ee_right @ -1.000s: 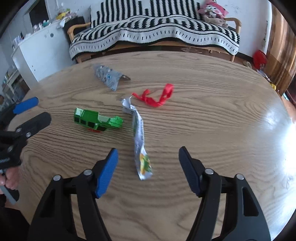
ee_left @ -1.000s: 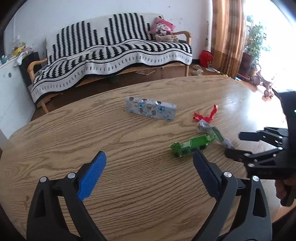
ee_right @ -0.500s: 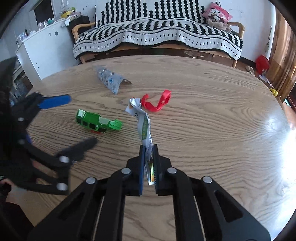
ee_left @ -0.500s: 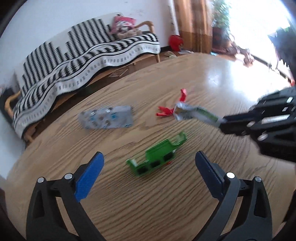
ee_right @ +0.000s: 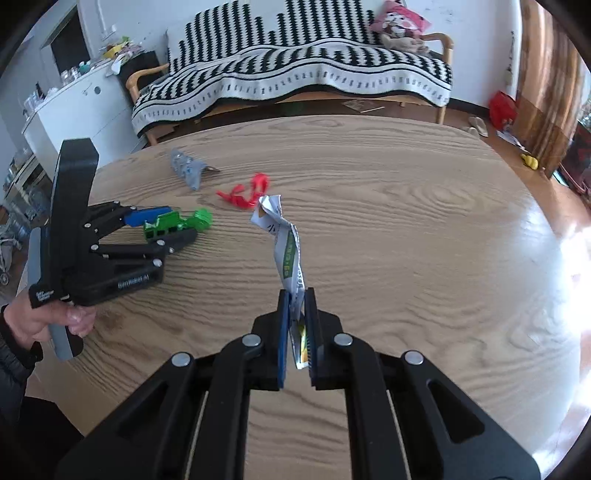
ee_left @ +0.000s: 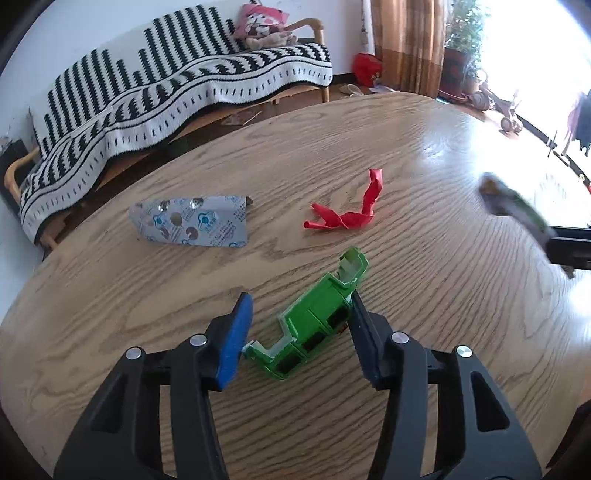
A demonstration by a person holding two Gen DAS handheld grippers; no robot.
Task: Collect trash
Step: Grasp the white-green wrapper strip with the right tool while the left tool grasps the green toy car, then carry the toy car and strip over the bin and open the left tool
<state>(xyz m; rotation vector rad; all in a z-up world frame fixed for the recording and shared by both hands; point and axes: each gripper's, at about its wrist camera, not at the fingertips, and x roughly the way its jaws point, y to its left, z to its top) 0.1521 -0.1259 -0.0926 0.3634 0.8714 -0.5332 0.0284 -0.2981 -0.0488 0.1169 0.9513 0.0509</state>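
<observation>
while left gripper (ee_left: 299,325) jaws close around green box (ee_left: 317,317), right gripper (ee_right: 295,332) clenched on twisted wrapper (ee_right: 288,254), wooden table (ee_right: 406,229)

A rounded wooden counter (ee_right: 406,229) with strong grain fills the near ground. Beyond it a wooden-armed sofa (ee_right: 295,74) is set against a white wall (ee_left: 110,33), draped with a black-and-white striped blanket (ee_left: 177,88); a pink cushion (ee_right: 400,18) is propped at its right end. A white cabinet (ee_right: 77,107) with clutter on top is seen at the far left. Brown curtains (ee_left: 406,40) hang at the right, where potted plants (ee_left: 461,55) stand and strong daylight glares on the counter. The floor is brown wood.
</observation>
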